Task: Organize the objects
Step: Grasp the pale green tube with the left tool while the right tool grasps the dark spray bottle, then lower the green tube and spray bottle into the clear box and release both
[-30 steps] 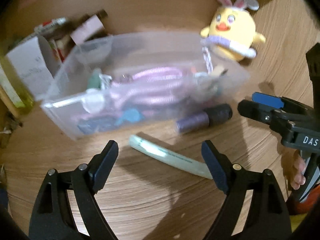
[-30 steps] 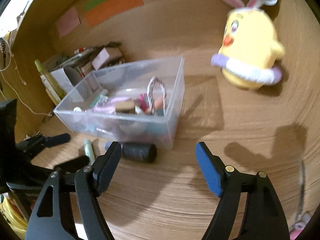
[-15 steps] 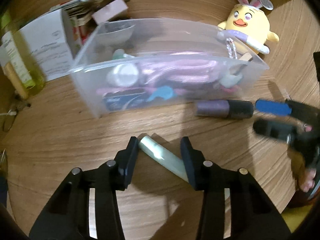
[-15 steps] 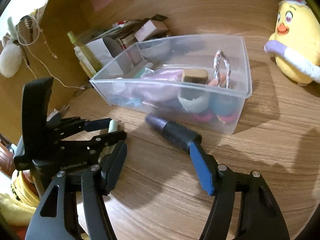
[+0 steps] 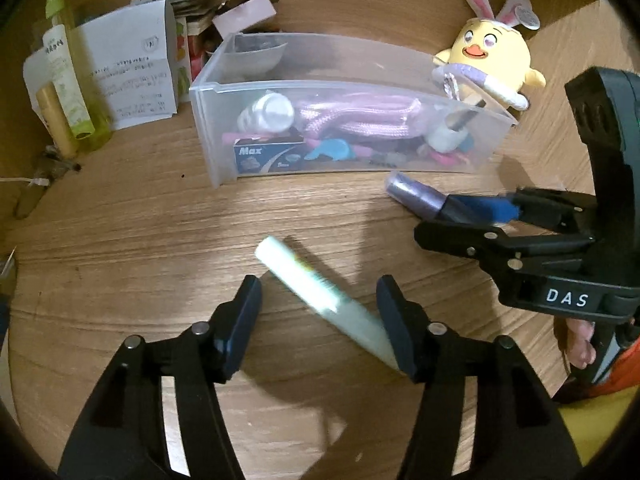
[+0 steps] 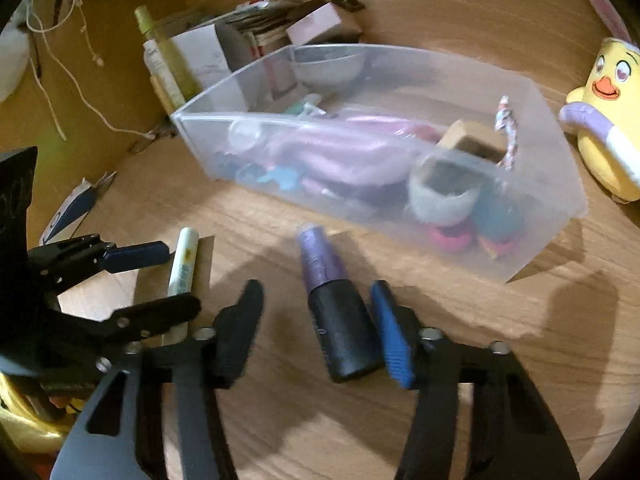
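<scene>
Tube (image 5: 320,292) and bottle (image 6: 336,312) are lying on the wooden table (image 5: 140,232) in front of the clear plastic bin (image 5: 216,92), each between the jaws of one gripper. The pale green tube is lying at a slant, its lower end touching or just beside the inner face of one jaw of the left gripper (image 5: 320,312), whose jaws are standing open around it; the other jaw is sitting clear of the tube. In the right wrist view the same tube (image 6: 182,268) is showing between the left gripper's (image 6: 156,280) two black arms.

The purple bottle with the black cap is lying close to the bin's front wall, its purple end pointing toward the bin. The right gripper (image 6: 316,320) is straddling the capped end with jaws open: the blue-padded jaw is sitting just beside the cap, and whether it is touching I cannot tell, while the other jaw is standing well apart. From the left wrist view, the right gripper (image 5: 472,220) is reaching in from the side over the bottle (image 5: 416,198).

The bin is holding a pink coiled cord (image 5: 360,116), a small blue box (image 5: 268,154) and other small items. A yellow plush chick (image 5: 488,60) is sitting beside the bin's far corner. A white paper box (image 5: 128,64) and a green bottle (image 5: 68,68) are standing at the bin's other end.
</scene>
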The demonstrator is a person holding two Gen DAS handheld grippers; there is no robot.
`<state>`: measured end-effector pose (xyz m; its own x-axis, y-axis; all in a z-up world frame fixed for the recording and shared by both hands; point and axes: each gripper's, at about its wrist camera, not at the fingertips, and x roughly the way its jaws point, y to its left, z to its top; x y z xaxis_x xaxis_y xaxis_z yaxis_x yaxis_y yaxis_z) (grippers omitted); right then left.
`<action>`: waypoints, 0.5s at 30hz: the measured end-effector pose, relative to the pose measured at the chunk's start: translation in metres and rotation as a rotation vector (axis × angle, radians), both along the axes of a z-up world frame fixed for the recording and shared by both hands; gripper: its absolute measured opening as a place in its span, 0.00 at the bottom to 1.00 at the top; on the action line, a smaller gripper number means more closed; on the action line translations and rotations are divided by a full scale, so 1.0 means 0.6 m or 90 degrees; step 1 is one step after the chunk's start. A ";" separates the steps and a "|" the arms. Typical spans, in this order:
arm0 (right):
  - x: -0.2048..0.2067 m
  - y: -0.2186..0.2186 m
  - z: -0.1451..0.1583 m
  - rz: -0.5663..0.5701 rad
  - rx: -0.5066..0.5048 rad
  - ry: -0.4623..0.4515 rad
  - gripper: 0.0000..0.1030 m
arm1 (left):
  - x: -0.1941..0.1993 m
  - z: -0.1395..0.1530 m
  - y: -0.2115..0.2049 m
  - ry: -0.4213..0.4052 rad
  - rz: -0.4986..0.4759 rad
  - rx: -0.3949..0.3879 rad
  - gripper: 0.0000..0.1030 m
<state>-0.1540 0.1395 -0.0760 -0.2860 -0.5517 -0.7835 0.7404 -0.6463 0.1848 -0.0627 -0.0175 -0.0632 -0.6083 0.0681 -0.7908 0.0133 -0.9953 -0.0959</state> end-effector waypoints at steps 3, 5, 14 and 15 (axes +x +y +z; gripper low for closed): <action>0.007 0.009 -0.002 -0.008 -0.012 -0.015 0.24 | 0.003 -0.002 0.013 0.012 0.002 -0.034 0.32; 0.012 0.018 -0.003 -0.015 -0.022 -0.021 0.23 | 0.006 -0.001 0.017 0.014 -0.005 -0.040 0.18; 0.041 0.056 0.038 -0.044 -0.080 0.002 0.23 | 0.011 0.027 0.015 0.043 -0.010 -0.021 0.14; 0.042 0.062 0.049 -0.048 -0.088 0.010 0.23 | 0.010 0.036 0.015 0.053 -0.008 -0.019 0.14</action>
<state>-0.1288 0.1766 -0.0466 -0.3423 -0.6302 -0.6969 0.6949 -0.6691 0.2637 -0.0565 -0.0087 -0.0419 -0.6709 0.0531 -0.7396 -0.0061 -0.9978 -0.0661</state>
